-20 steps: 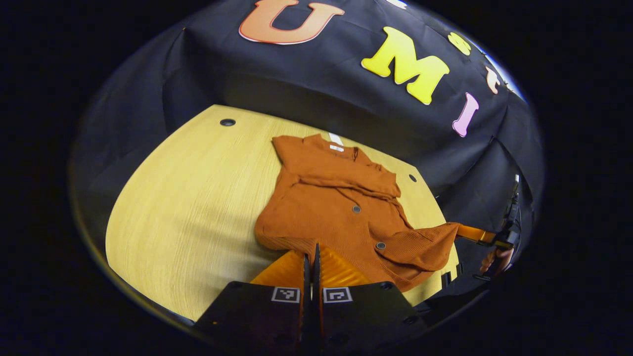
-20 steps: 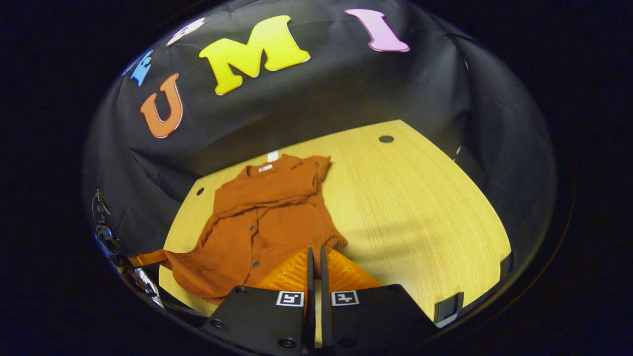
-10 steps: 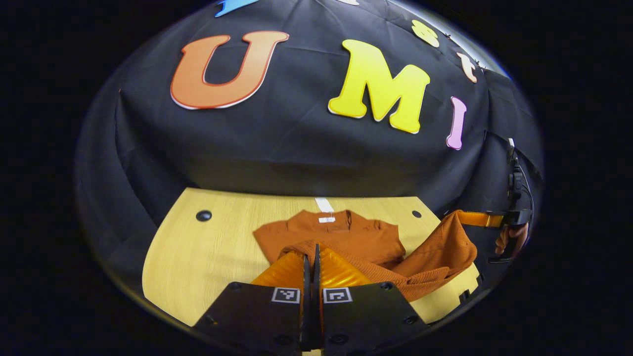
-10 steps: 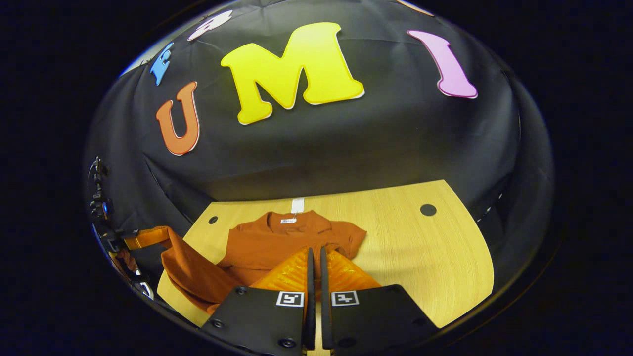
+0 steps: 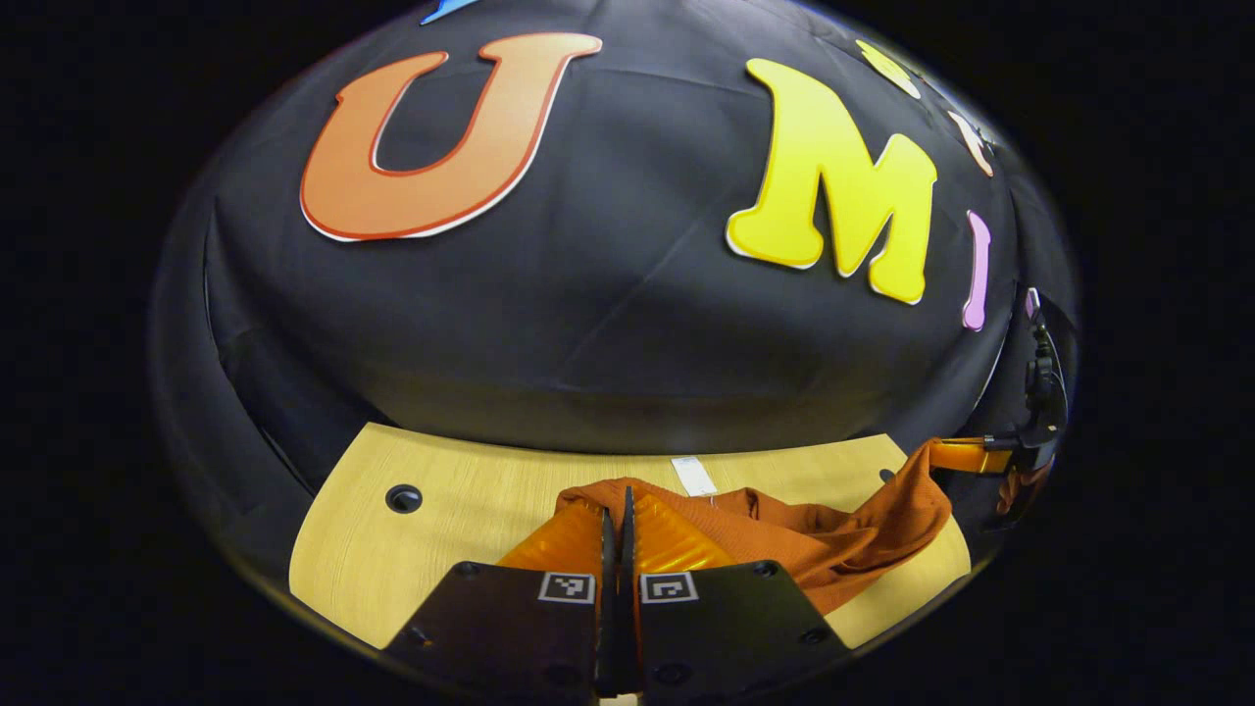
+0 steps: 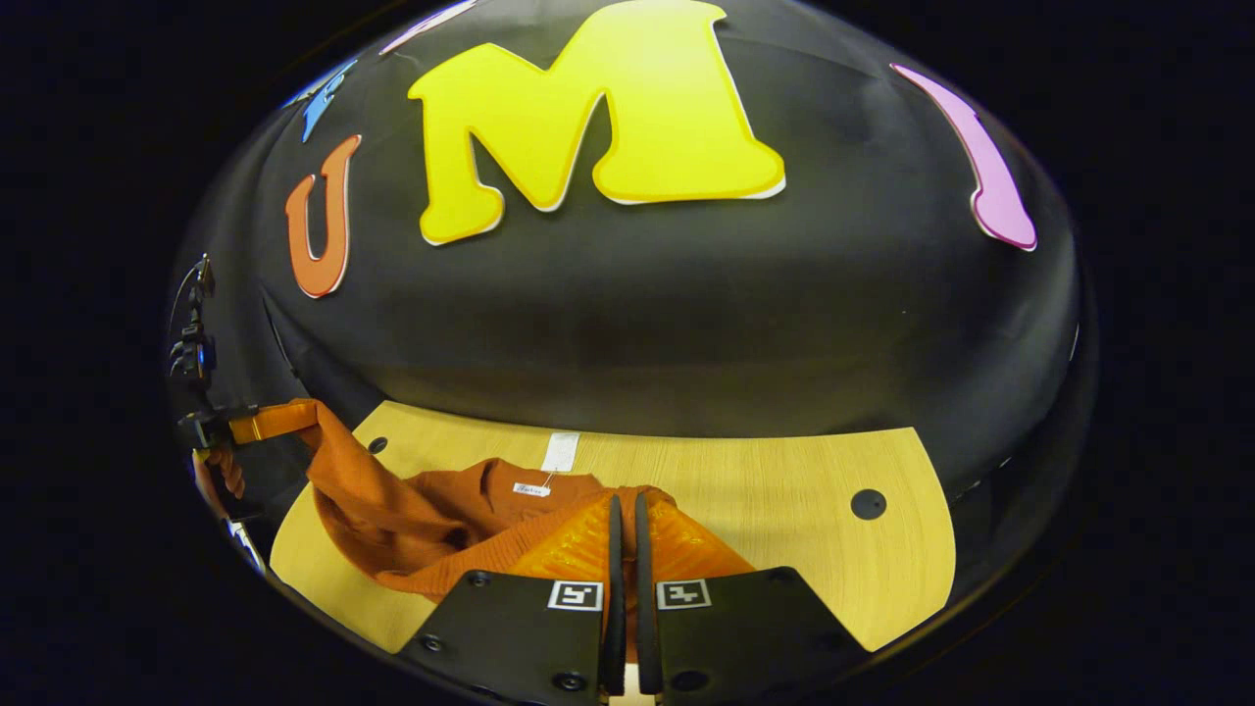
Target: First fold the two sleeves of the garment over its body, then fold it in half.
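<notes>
Black cloth walls close off the booth behind a pale wooden table (image 5: 461, 490) with dark round holes near its far corners. On the table lies a rust-orange knitted garment (image 5: 784, 534), bunched and partly raised off the wood, its collar end toward the far edge, where a white tag (image 5: 693, 476) rests on the bare table.

In the left gripper view, the left gripper (image 5: 616, 520) has its fingers pressed together with no gap to be seen, and the orange cloth rises just around their tips, so it appears clamped on the garment's edge. Farther right in that view, the right gripper (image 5: 966, 454) is seen near the table's right edge, with a corner of the garment drawn up to it and a hand (image 5: 1020, 485) behind it.

In the right gripper view, the right gripper's own fingers are also pressed close, with the garment's ribbed edge wrapped against them. Off toward the left edge of the table, the left gripper pulls a corner of the cloth up clear of the table, so the fabric sags between the two raised corners. A small label (image 6: 532, 488) shows inside the collar.
</notes>
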Motion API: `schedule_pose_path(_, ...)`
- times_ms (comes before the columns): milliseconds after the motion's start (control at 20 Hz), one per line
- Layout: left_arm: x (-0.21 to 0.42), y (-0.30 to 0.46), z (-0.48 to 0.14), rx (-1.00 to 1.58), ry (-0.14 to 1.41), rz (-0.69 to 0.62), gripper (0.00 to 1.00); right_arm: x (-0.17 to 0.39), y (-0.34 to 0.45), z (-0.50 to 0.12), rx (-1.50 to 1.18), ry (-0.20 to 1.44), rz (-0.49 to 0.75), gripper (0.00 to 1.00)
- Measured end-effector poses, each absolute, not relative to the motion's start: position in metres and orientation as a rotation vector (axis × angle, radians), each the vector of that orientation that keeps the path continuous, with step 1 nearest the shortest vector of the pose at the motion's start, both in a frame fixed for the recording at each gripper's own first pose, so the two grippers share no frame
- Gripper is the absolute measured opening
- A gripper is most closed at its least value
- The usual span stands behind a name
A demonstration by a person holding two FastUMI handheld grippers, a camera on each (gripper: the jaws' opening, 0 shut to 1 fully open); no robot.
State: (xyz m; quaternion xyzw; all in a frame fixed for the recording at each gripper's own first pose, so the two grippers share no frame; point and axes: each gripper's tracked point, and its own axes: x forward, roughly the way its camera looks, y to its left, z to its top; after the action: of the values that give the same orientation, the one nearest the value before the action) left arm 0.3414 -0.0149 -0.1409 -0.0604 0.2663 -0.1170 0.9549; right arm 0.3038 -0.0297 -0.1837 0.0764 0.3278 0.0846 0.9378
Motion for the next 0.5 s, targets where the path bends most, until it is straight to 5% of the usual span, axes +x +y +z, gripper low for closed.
schedule_pose_path(500,0.44,-0.015,-0.266,0.054,0.586,-0.183,0.02,0.379,-0.044,-0.315,0.153,0.688,0.097,0.05)
